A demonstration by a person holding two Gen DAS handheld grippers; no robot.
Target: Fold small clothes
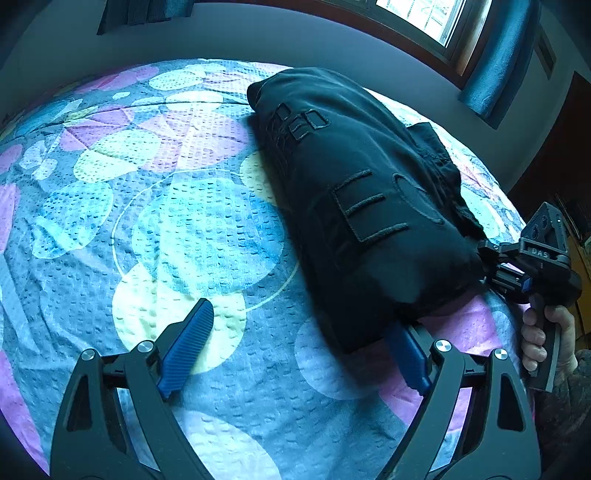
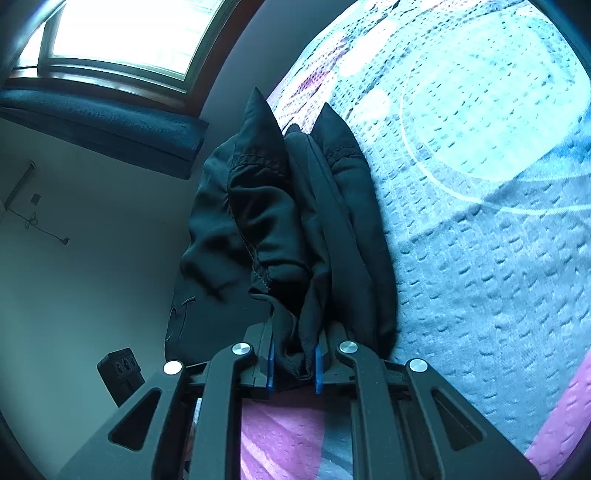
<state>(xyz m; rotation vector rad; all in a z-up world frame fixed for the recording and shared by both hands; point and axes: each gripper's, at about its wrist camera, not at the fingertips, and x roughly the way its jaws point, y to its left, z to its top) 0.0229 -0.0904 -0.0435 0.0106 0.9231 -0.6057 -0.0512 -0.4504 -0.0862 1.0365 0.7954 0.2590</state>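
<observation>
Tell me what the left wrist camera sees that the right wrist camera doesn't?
Only the left view shows the raised letters on the black garment, the open left hand-held gripper, and a hand holding the right hand-held gripper. Only the right view shows that gripper's blue pads pinching bunched cloth. Both show the garment, patterned bedspread and window.

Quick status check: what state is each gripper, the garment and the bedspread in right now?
Left gripper: open, one finger tucked under the garment's edge.
Right gripper: shut on bunched fabric.
Black garment: folded into a bundle, lying on the bedspread.
Bedspread: spread out, lightly wrinkled.
</observation>
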